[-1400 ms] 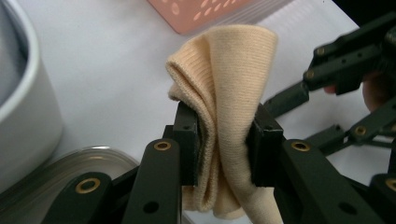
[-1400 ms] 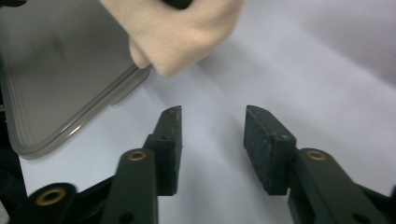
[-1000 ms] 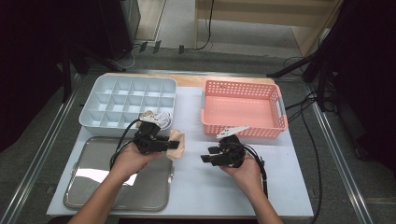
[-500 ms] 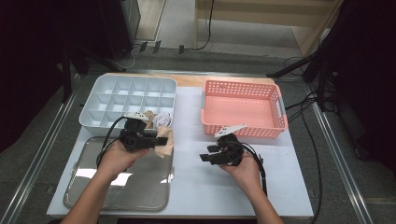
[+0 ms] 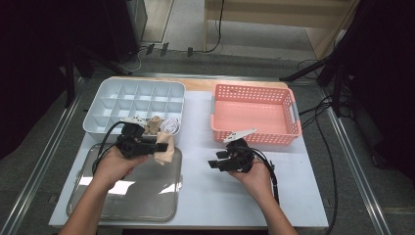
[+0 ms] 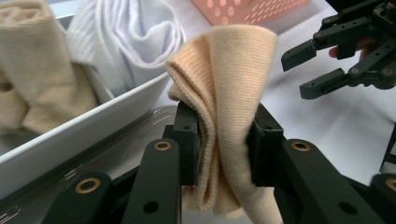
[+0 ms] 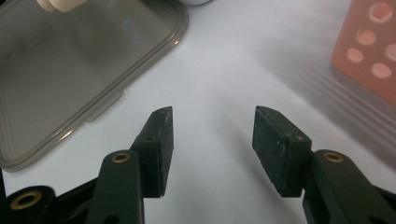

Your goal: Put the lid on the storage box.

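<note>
Since the earlier frame the left gripper (image 5: 159,146), clamped on a folded beige sock (image 6: 224,116), has been carried toward the divided tray (image 5: 98,105) at the desk's far-left corner, presumably for sorting; the right gripper (image 7: 212,149) is held wide, empty

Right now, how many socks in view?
3: a beige sock clamped in the left gripper, a beige one and a white one in the divided tray. More may be hidden.

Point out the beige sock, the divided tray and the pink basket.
beige sock (image 6: 224,93): left gripper view, its folded middle.
divided tray (image 5: 105,95): high view, left rim.
pink basket (image 5: 254,138): high view, near wall.
</note>
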`<control>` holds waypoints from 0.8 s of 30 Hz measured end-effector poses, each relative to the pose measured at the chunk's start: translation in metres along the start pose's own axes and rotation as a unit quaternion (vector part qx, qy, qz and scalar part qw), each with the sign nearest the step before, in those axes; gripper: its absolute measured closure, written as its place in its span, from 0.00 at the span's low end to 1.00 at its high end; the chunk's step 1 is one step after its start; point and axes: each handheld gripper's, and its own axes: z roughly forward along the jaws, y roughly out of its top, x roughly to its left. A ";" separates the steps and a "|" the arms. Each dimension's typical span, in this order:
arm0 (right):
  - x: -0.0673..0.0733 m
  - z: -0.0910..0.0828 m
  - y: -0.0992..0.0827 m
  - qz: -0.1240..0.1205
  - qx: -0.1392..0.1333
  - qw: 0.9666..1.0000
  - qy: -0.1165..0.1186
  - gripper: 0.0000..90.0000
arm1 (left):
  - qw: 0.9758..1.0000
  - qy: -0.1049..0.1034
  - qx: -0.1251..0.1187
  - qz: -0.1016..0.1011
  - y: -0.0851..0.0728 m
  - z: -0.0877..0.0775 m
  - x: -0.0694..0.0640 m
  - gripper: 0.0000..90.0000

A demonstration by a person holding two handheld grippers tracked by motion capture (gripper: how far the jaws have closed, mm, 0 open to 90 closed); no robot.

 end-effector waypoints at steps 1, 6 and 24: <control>0.000 0.000 0.000 0.000 0.001 1.000 0.000 0.55 | 1.000 0.000 -0.003 -0.003 0.000 -0.003 0.001 0.78; 0.000 0.003 0.002 -0.004 0.004 1.000 0.001 0.55 | 1.000 0.010 -0.015 -0.013 0.000 -0.017 0.008 0.78; 0.002 0.004 0.002 -0.002 0.008 1.000 0.000 0.54 | 0.998 0.036 -0.033 -0.037 0.005 -0.044 0.033 0.78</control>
